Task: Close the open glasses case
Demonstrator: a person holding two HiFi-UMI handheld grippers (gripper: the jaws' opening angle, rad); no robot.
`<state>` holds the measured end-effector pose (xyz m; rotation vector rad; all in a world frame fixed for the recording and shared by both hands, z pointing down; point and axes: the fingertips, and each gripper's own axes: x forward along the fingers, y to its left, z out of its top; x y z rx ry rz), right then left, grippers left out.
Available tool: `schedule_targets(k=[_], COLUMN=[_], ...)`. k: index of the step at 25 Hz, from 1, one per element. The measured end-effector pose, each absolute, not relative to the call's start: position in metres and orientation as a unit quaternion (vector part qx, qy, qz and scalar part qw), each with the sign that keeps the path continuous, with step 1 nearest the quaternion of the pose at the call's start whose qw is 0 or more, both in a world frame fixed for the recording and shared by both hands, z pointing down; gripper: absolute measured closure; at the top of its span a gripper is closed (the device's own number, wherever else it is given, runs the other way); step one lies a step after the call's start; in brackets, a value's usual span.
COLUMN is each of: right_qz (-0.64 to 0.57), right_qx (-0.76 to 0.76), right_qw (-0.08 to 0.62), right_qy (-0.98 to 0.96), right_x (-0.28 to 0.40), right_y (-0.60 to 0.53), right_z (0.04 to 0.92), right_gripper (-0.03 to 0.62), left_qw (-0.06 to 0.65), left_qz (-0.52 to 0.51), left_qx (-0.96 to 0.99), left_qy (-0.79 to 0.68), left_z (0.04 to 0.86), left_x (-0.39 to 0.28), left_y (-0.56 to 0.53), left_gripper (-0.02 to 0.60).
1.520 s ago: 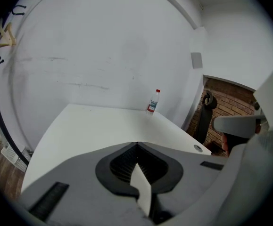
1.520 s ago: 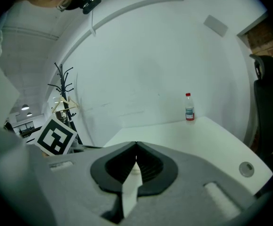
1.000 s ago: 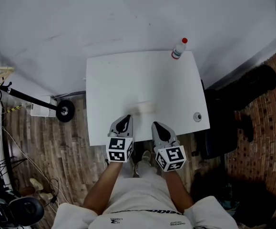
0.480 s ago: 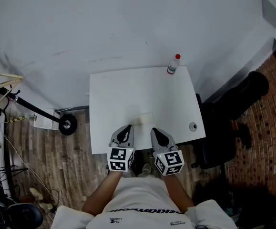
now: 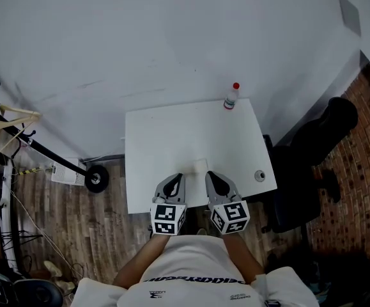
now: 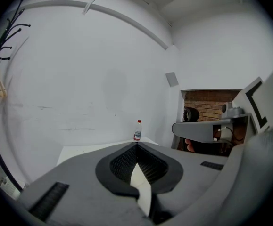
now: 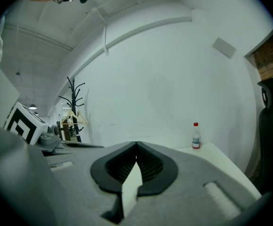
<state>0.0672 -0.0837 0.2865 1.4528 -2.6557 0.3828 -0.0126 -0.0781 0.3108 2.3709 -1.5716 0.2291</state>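
Nothing is reading clearly from where I'm standing: the print across the person's shirt (image 5: 191,264) is showing as smeared letters, and the bottle (image 5: 231,97) label is looking too small.

The head view has drawn back and tipped up, so more white wall fills the top, and the table (image 5: 172,133) sits lower and smaller in the picture. The bottle (image 5: 231,97) at its far corner has slid down with it. The pale glasses case (image 5: 199,165) (a blur a second ago) now lies just ahead of the left gripper (image 5: 177,178) and right gripper (image 5: 210,175) — earlier a clear strip of table lay between.
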Motion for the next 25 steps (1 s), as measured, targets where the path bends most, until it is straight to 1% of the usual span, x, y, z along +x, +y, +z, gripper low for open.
schedule_targets(k=[9, 25], right_qz=[0.109, 0.103], right_qx=[0.47, 0.466], right_qw=[0.045, 0.046], right_qy=[-0.875, -0.878], right_x=[0.063, 0.06], right_y=[-0.089, -0.09], right_z=[0.282, 0.281], right_gripper=[0.595, 0.595], left_qw=[0.113, 0.115], left_qz=[0.078, 0.065], left_qx=[0.823, 0.825], left_qy=[-0.551, -0.55], left_z=[0.305, 0.298], left_x=[-0.016, -0.013], left_y=[-0.085, -0.084], left_gripper=[0.584, 0.584])
